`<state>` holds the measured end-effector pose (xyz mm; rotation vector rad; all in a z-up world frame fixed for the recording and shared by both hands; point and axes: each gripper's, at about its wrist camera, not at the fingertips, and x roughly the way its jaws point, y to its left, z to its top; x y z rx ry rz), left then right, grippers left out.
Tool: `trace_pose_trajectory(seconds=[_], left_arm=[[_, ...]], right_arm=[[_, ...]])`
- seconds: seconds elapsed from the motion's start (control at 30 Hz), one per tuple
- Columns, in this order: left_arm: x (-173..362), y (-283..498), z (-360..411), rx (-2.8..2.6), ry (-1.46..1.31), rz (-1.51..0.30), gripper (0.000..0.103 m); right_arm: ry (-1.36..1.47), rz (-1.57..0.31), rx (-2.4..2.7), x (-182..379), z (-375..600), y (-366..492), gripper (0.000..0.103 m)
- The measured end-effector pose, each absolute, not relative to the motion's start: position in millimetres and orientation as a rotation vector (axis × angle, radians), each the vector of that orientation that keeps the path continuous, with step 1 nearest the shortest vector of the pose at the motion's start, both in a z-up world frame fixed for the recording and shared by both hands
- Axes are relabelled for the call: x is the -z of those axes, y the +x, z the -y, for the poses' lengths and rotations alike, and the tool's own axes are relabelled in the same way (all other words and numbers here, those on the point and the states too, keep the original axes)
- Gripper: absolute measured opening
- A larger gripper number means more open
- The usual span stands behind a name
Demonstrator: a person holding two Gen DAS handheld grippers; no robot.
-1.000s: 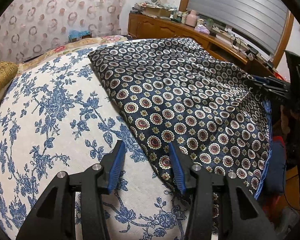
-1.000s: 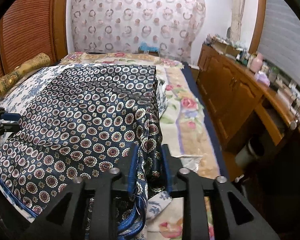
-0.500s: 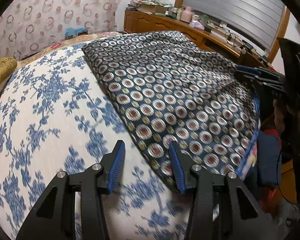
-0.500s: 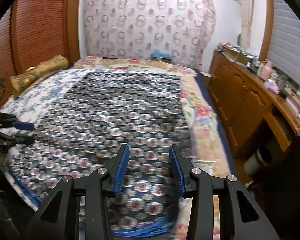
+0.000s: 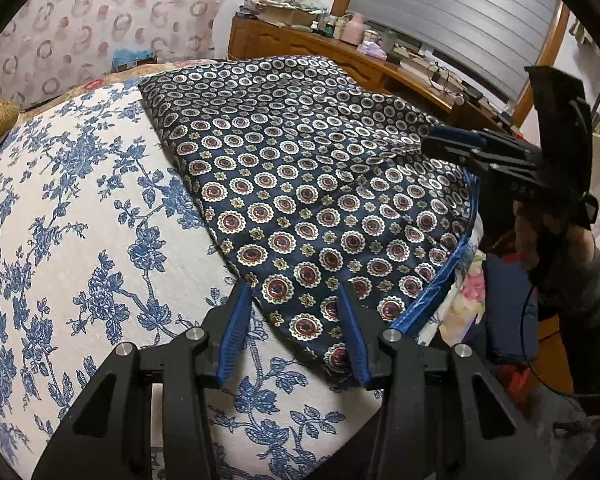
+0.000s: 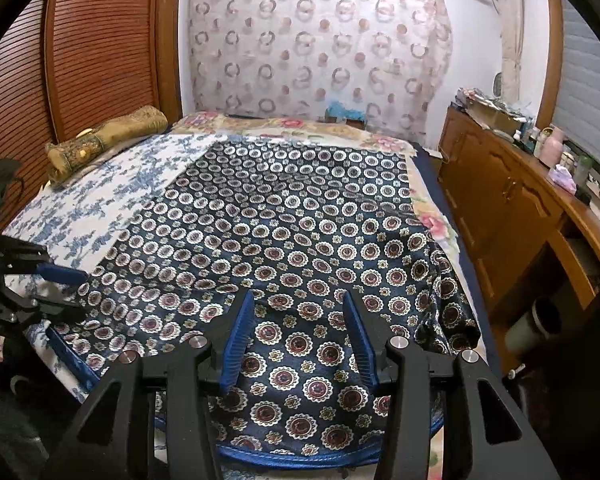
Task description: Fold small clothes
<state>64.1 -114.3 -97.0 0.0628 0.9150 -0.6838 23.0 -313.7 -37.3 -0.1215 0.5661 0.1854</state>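
Garment: a dark navy cloth printed with round medallions and edged in blue trim lies spread across the bed, over a white sheet with blue flowers; its near hem hangs toward the bed's edge.
Lay of the cloth: mostly flat, with a raised crease on its right side and a bunched corner at the near right.
Left gripper: fingers spread, held over the near left corner of the cloth, gripping nothing.
Right gripper: fingers spread wide over the near hem, gripping nothing.
Step in hand: by my reading, the cloth is laid out and both tools are free, between spreading and the first fold.
Next move: likely each gripper must close on a near corner or hem, both at the same edge, then carry it across evenly.
Surroundings: a gold bolster lies at the far left of the bed; a wooden cabinet stands along the right.
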Motion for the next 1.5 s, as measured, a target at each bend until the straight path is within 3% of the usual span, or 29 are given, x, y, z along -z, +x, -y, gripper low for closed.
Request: trace_pose_trajectory(seconds=[0.1, 0.17, 0.27, 0.57, 0.8, 1.43, 1.5], left_arm=[[97.4, 63.8, 116.0, 0.702, 0.054, -0.930, 0.025], [97.7, 66.0, 116.2, 0.713, 0.041, -0.948, 0.007], [90.2, 71.2, 115.2, 0.735, 0.000, -0.947, 0.002], [48.5, 109.5, 128.4, 0.740, -0.087, -0.843, 0.001], [56.7, 140.4, 128.3, 0.691, -0.133, -0.856, 0.001], [64.4, 148.5, 118.1, 0.655, -0.140, -0.857, 0.001], [63.2, 148.7, 114.6, 0.657, -0.164, -0.859, 0.001]], right_arm=[[-0.121, -0.560, -0.192, 36.4, 309.8, 16.8, 0.048], [-0.126, -0.566, -0.207, 37.2, 308.9, 12.9, 0.048], [-0.137, -0.570, -0.230, 37.3, 303.6, 5.9, 0.054], [-0.165, -0.602, -0.265, 36.9, 297.3, -9.3, 0.055], [-0.184, -0.581, -0.312, 23.2, 296.7, -28.5, 0.058], [-0.263, -0.734, -0.260, 69.7, 299.0, 17.7, 0.060], [-0.226, -0.718, -0.266, 65.4, 306.3, 23.1, 0.054]])
